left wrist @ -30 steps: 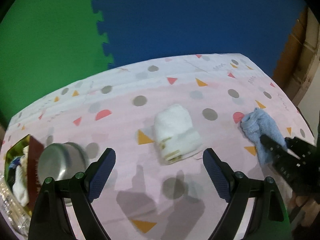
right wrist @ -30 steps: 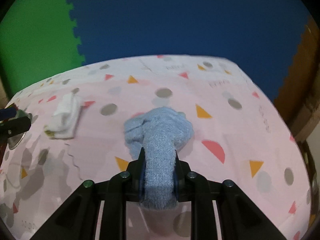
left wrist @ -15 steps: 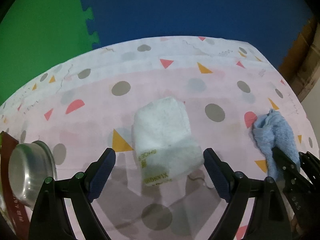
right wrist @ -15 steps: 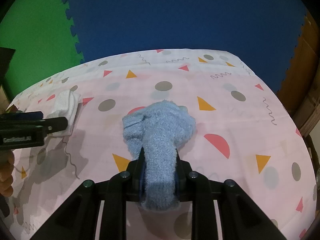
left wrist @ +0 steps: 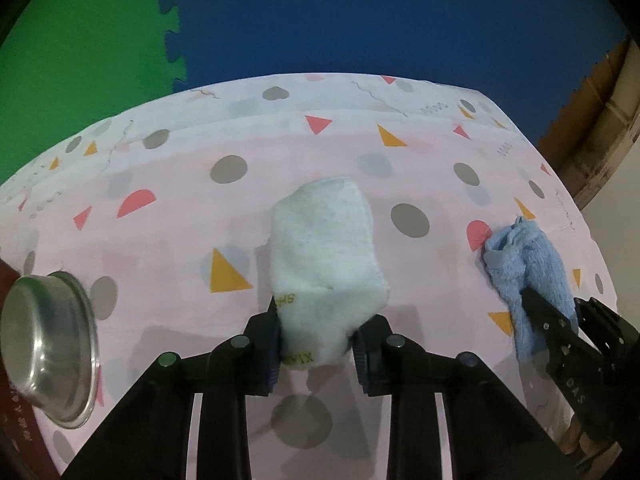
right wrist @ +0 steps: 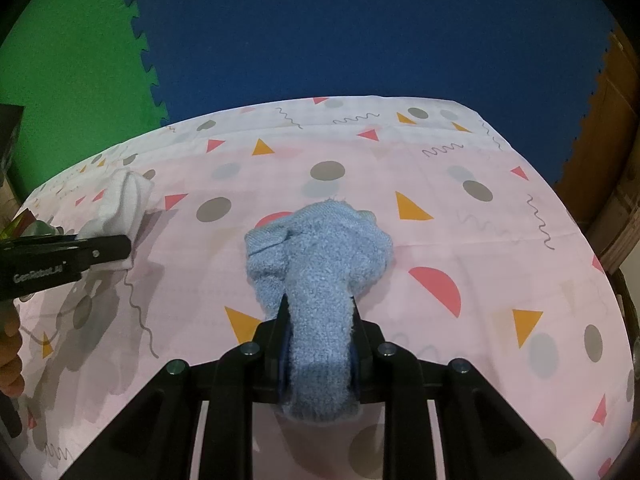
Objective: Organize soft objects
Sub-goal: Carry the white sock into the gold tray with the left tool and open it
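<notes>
The left hand-held gripper (left wrist: 316,342) is closing its jaws on the near end of a folded white cloth (left wrist: 326,256), the pads pressing both sides of it, while the rest of the cloth is lying on the tabletop (left wrist: 168,240) toward twelve o'clock from the jaws. The right hand-held gripper (right wrist: 318,350) is clamping a bunched blue towel (right wrist: 320,264), whose bulk is resting on the pink patterned cover at twelve o'clock from its fingers. In the left wrist view the blue towel (left wrist: 524,268) is sitting at about three o'clock from the white cloth, well apart. A steel bowl (left wrist: 48,350) is standing tilted at nine o'clock, near the tabletop's edge. Blue and green foam mats (left wrist: 360,16) are covering the floor beyond.
</notes>
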Motion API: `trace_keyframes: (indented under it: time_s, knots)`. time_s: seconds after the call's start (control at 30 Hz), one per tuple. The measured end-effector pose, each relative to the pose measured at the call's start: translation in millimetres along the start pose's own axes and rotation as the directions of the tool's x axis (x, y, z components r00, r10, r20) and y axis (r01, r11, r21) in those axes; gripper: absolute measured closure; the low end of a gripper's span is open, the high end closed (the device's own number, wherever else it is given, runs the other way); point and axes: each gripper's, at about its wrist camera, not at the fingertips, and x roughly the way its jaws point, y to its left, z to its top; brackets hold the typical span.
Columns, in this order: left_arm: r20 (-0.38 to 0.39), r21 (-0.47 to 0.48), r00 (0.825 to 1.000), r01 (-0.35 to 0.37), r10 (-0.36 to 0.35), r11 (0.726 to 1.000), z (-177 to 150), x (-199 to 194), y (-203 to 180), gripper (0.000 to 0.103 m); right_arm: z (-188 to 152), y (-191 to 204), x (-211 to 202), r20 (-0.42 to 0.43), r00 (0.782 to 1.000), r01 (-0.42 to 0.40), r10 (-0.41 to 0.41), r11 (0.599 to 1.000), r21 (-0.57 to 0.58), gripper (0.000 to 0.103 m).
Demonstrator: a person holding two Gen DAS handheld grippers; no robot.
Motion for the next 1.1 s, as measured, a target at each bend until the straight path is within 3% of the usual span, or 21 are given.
trace_keyframes:
  time_s: [0.4,1.1]
  knots:
    - [0.029,0.011,0.991,-0.132,0.131,0.991,-11.1,-31.8,8.5,0.077,0.0,0.3,0.0,-0.001,1.0,0.003,-0.003,1.0,0.001,0.079]
    - [0.094,-0.046,0.964,-0.246,0.249,0.968,-25.9,-97.3,56.6,0.076,0.0,0.9,0.0,-0.002,1.0,0.002,-0.002,1.0,0.003,0.079]
